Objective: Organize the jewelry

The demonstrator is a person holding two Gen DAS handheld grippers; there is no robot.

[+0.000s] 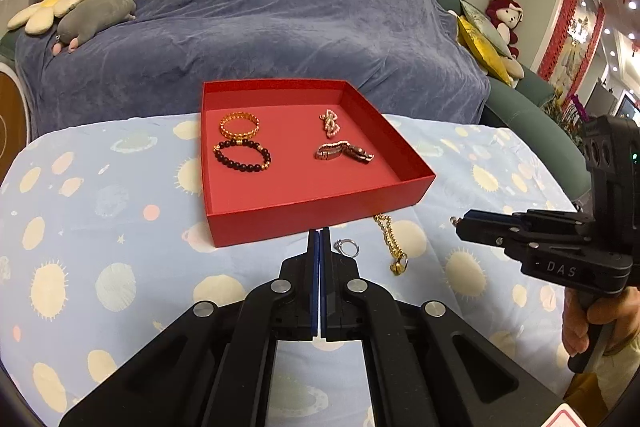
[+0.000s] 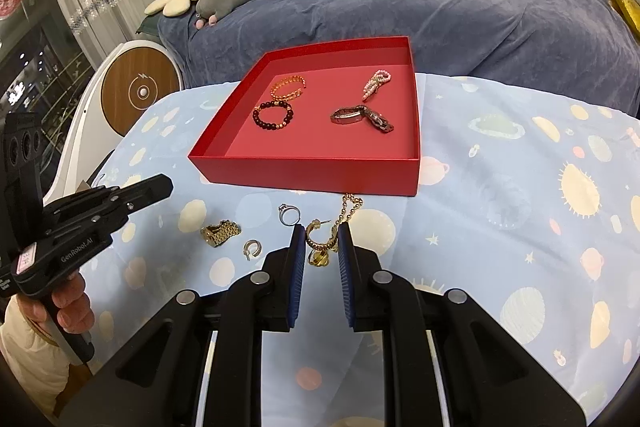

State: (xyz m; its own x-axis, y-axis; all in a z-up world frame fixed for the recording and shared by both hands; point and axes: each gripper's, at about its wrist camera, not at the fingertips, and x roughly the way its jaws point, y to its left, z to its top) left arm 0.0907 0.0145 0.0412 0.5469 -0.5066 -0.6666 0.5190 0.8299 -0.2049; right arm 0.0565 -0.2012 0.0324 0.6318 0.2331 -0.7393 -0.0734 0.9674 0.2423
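A red tray [image 1: 312,211] [image 2: 304,171] on the table holds a gold bracelet [image 1: 239,125], a dark bead bracelet [image 1: 242,155], a pink bead piece [image 1: 330,123] and a metal watch band [image 1: 344,151]. In front of it lie a silver ring [image 2: 289,214], a gold hoop earring [image 2: 320,237], a gold chain with pendant [image 2: 347,211], a gold watch-band ring [image 2: 220,231] and a small silver hoop [image 2: 252,249]. My left gripper [image 1: 319,233] is shut and empty beside the silver ring [image 1: 346,247]. My right gripper [image 2: 321,231] is open around the gold hoop earring.
The table wears a light blue cloth with planets and suns [image 1: 100,227]. A sofa under a blue-grey cover [image 1: 260,19] stands behind it with plush toys [image 1: 96,15]. A round white and wood device [image 2: 138,91] stands at the table's left.
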